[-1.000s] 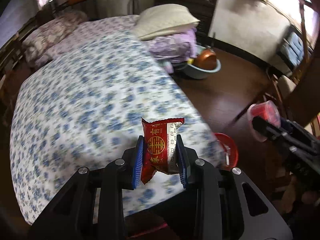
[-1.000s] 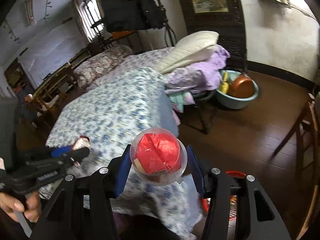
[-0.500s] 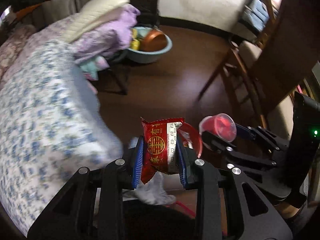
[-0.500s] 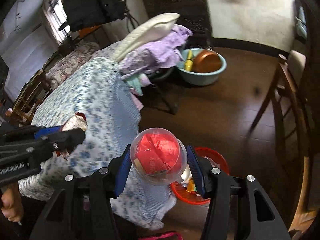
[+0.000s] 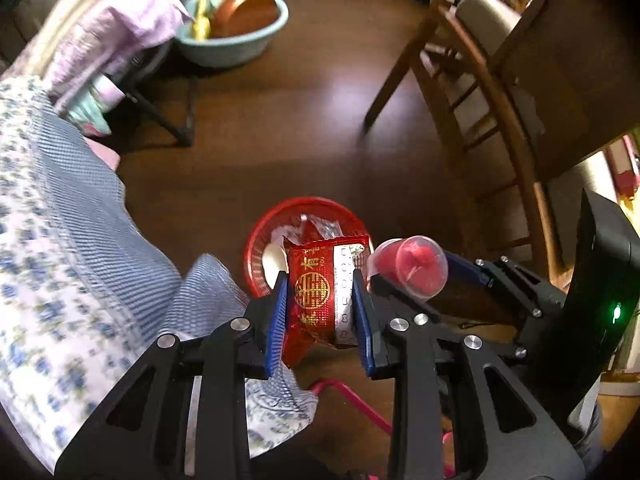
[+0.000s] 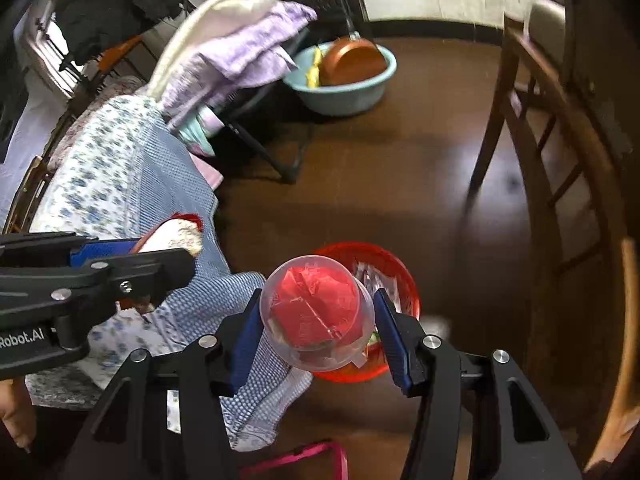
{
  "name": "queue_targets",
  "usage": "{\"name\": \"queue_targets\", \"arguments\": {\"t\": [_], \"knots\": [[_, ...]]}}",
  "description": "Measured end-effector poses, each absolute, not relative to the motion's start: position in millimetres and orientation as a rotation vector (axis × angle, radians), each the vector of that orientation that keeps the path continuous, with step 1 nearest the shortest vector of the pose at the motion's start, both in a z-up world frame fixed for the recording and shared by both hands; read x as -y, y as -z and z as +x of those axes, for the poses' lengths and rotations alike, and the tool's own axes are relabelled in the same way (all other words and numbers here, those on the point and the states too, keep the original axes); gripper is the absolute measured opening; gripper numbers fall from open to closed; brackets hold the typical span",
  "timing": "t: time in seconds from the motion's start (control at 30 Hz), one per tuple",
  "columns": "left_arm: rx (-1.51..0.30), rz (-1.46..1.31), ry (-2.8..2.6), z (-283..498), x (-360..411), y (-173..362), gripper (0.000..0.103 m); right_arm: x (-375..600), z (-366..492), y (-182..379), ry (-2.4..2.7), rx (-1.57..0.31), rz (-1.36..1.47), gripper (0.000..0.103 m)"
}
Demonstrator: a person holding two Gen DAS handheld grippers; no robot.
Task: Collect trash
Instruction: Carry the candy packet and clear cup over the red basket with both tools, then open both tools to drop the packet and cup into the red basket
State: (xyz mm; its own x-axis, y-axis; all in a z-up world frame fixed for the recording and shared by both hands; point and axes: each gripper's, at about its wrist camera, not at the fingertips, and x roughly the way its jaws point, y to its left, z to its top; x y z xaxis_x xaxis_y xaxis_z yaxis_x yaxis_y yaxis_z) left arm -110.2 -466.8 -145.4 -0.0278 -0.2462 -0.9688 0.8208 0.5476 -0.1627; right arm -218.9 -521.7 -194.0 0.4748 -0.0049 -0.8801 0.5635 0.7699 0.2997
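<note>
My left gripper (image 5: 319,292) is shut on a red snack wrapper (image 5: 320,288) with gold print and a white strip. It hangs above the near rim of a red trash basket (image 5: 260,236) on the dark floor, which holds crumpled white and clear trash. My right gripper (image 6: 318,314) is shut on a clear plastic cup (image 6: 316,312) stuffed with red paper, just left of the red trash basket (image 6: 404,280). In the left wrist view the cup (image 5: 416,268) sits right of the wrapper. In the right wrist view the left gripper (image 6: 168,252) reaches in from the left with the wrapper (image 6: 176,232).
A bed with a blue floral cover (image 5: 60,260) hangs down at the left, close to the basket. A wooden chair (image 5: 480,92) and dark table stand at the right. A teal basin (image 5: 236,36) with a copper pan sits farther back. A pink cord (image 5: 352,396) lies near.
Both grippers swung from over the bed, down and across to the floor by the red basket. The basket grew larger and nearer. Wrapper and cup stayed gripped throughout.
</note>
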Motion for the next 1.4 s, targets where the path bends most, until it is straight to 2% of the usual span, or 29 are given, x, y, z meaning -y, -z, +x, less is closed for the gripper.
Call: {"name": "queue_targets", "arguments": {"t": [0.37,1.0,1.1,1.17,1.23,1.4], "knots": [[-1.431,0.582,0.870,-103.1,483.9,202.3,0.031,523.8,-207.5,251.4,0.381,-1.119,0.661,0.054],[-1.462,0.592,0.838,-104.5,487.5,220.7,0.032,520.3,-197.5,276.3,0.383,-1.161,0.687,0.054],[-1.474,0.581,0.843,-105.3,488.4,221.3,0.034,522.8,-198.7,279.1,0.396,-1.159,0.708,0.054],[-1.477,0.583,0.844,-106.1,488.9,221.6,0.035,526.2,-200.9,280.8,0.415,-1.156,0.735,0.062],[-1.473,0.585,0.843,-106.5,489.4,220.2,0.043,529.4,-205.0,280.9,0.438,-1.137,0.754,0.070],[-1.454,0.578,0.834,-107.5,488.2,214.2,0.054,531.3,-209.1,279.6,0.452,-1.162,0.740,0.070]]}}
